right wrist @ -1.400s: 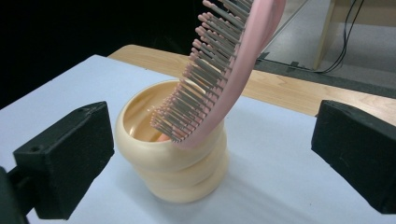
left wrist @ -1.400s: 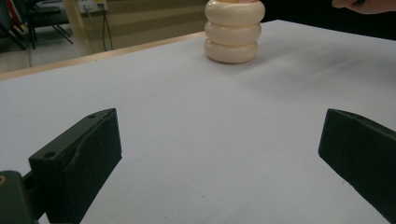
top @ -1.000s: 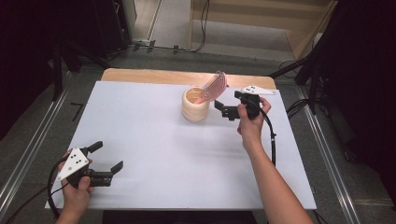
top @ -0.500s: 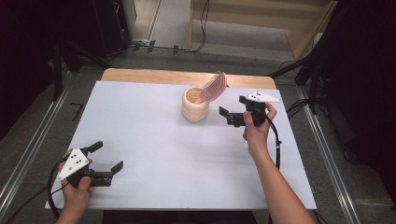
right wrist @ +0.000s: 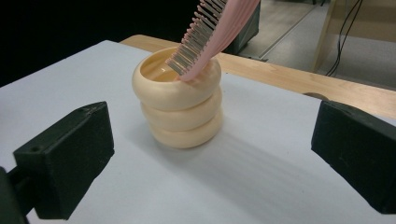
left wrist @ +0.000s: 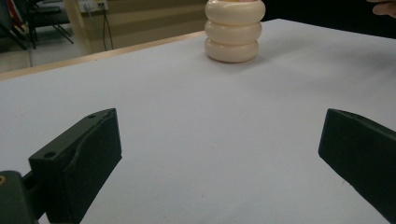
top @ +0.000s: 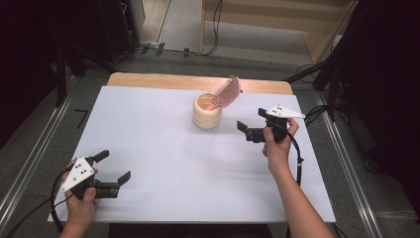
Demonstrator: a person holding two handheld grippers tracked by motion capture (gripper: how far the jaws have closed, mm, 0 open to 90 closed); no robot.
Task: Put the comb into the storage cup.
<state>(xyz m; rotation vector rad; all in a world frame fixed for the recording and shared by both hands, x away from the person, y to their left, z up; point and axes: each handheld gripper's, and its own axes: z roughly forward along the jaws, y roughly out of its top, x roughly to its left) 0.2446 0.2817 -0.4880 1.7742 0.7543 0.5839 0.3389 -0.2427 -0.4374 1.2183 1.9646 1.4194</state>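
a: where's the pink comb (top: 227, 91)?
b: standing tilted in the cream ringed cup (top: 207, 111), at twelve o'clock on the white table (top: 163, 148), its teeth leaning over the rim.
a: and the right gripper (top: 246, 130)?
b: at three o'clock of the cup, near it, jaws spread wide, holding nothing.
a: the left gripper (top: 113, 166)?
b: at seven o'clock, well apart, jaws spread, empty.

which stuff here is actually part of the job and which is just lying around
Part of the job:
- cream ringed cup
- pink comb leaning in the cup
- right gripper, open, beside the cup
- left gripper, open, at the near left of the table

Just lying about:
- white table cover
- cables on the floor behind the table
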